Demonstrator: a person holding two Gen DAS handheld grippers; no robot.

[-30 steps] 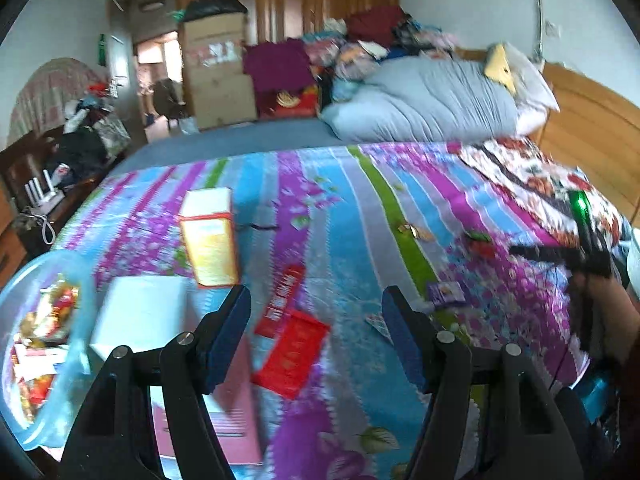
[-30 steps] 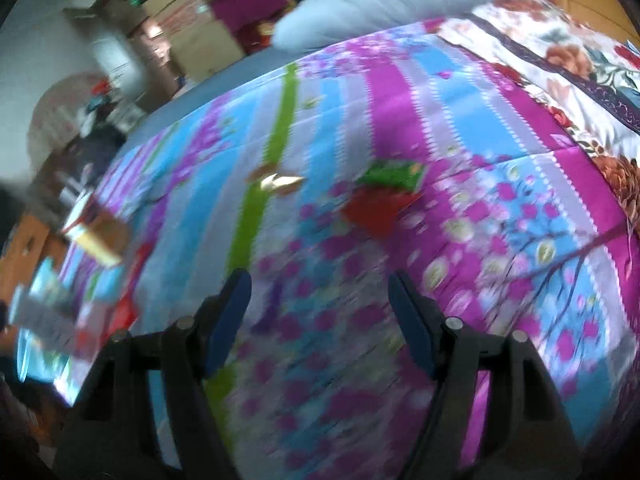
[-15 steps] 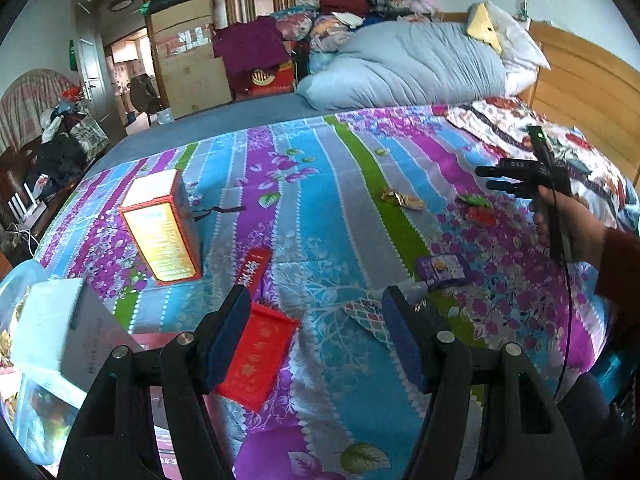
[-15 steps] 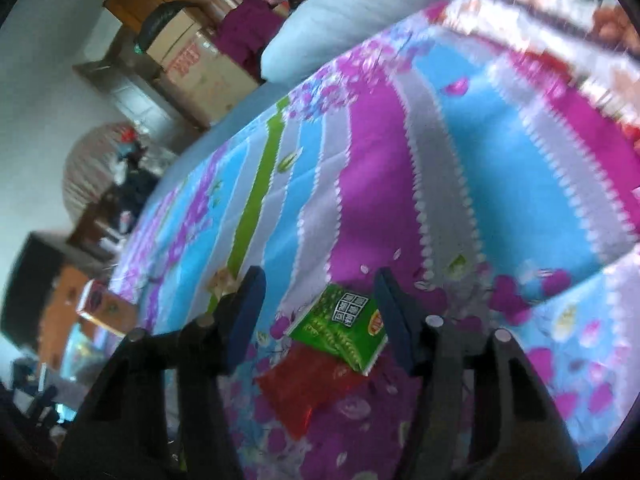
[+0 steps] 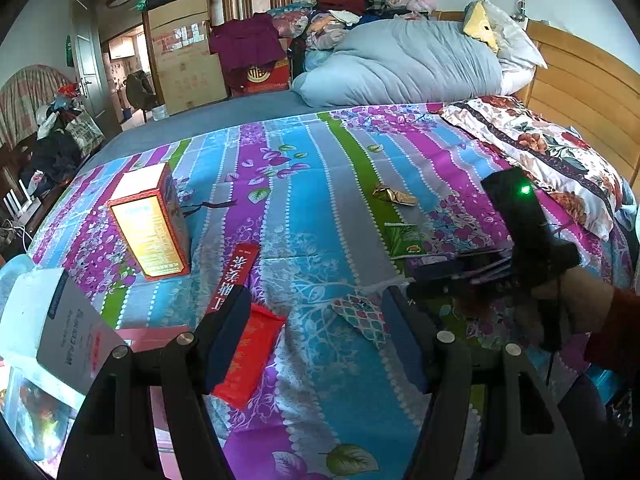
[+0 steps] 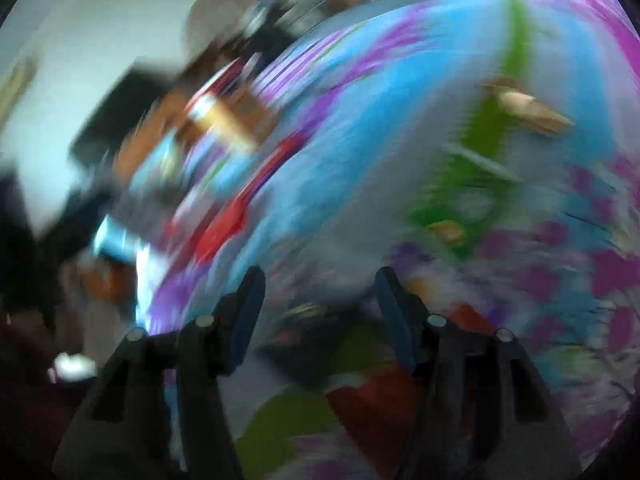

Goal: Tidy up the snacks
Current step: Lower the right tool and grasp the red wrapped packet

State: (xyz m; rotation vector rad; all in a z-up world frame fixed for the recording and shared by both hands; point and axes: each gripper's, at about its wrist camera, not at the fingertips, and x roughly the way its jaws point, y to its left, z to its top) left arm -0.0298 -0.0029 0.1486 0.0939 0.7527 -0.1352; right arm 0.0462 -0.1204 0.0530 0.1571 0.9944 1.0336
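Note:
Snack packets lie scattered on the striped bedspread (image 5: 304, 208). My left gripper (image 5: 315, 296) hangs open over it, with nothing between the fingers. A red packet (image 5: 248, 356) lies under its left finger and a teal patterned packet (image 5: 360, 318) near its right one. A long red packet (image 5: 234, 276), a green packet (image 5: 404, 236) and a gold wrapper (image 5: 394, 196) lie farther out. A hand holds my right gripper (image 5: 424, 276) low over the bed, just right of the green packet. The right wrist view is smeared. There the right gripper (image 6: 319, 276) has its jaws partly apart, and blurred red and green shapes show low between its fingers.
An orange-red box (image 5: 152, 224) stands upright at the left. A white box (image 5: 48, 320) and a clear plastic container (image 5: 28, 420) of snacks sit at the near left edge. A rolled grey duvet (image 5: 400, 64) and a floral pillow (image 5: 540, 152) lie at the bed's far and right sides.
The right gripper swung from the green and red packets at the right toward the left and nearer, and its jaws narrowed. The green packet now lies farther left. The left gripper sank slightly.

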